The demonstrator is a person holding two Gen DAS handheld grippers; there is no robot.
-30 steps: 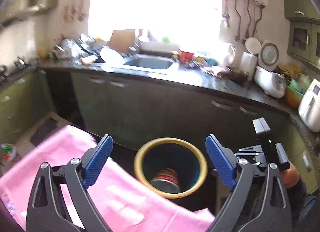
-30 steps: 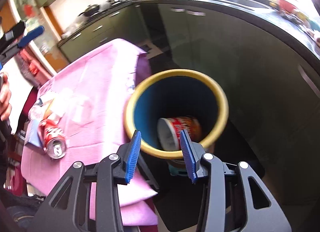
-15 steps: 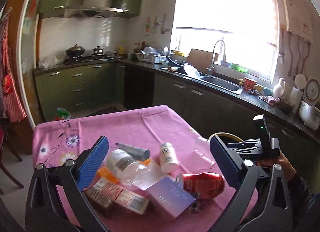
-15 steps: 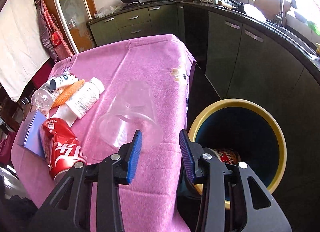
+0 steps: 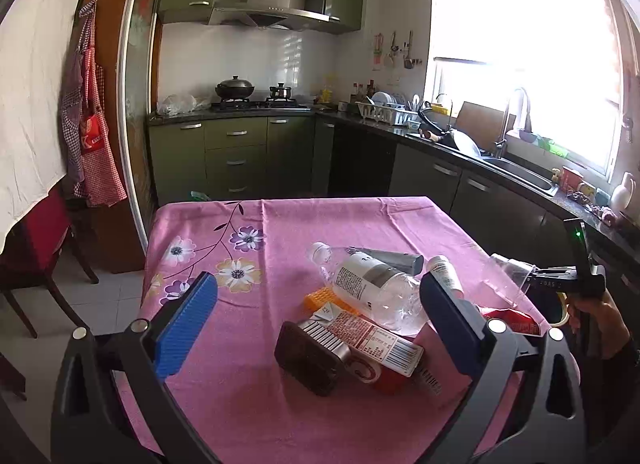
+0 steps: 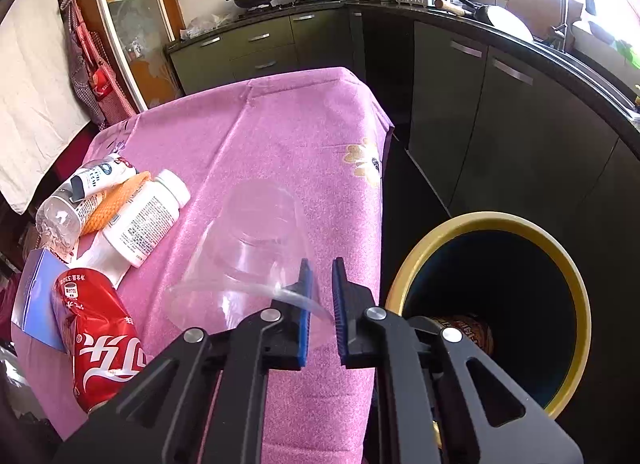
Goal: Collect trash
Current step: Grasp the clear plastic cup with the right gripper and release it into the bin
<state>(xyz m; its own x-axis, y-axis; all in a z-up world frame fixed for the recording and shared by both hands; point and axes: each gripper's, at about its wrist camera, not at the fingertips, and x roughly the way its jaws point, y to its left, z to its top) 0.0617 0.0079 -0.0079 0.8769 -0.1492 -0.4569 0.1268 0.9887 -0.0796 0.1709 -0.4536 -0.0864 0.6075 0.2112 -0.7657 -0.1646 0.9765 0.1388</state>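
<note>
On the pink tablecloth (image 5: pixel 280 232) lies a heap of trash: a clear plastic bottle (image 5: pixel 372 284), a grey tube (image 5: pixel 388 258), a white pill bottle (image 5: pixel 446 274), a barcoded carton (image 5: pixel 368 338) and a red cola can (image 6: pixel 100 344). My left gripper (image 5: pixel 316 284) hangs wide open just before the heap and holds nothing. A clear plastic cup (image 6: pixel 248 256) lies on its side near the table's right edge. My right gripper (image 6: pixel 322 266) has shut on its rim. The yellow-rimmed bin (image 6: pixel 480 220) stands on the floor beside the table, with a red can (image 6: pixel 468 328) inside it.
An orange sponge (image 6: pixel 116 204) and a blue booklet (image 6: pixel 38 292) lie in the heap. Green cabinets and a dark counter (image 5: pixel 460 152) with a sink run along the right. A red chair (image 5: pixel 44 240) stands left of the table. A hand (image 5: pixel 600 312) holds the right gripper.
The left gripper swung from over the bin to the table and settled before the heap. The right gripper moved from the bin to the cup, and its jaws closed on the rim.
</note>
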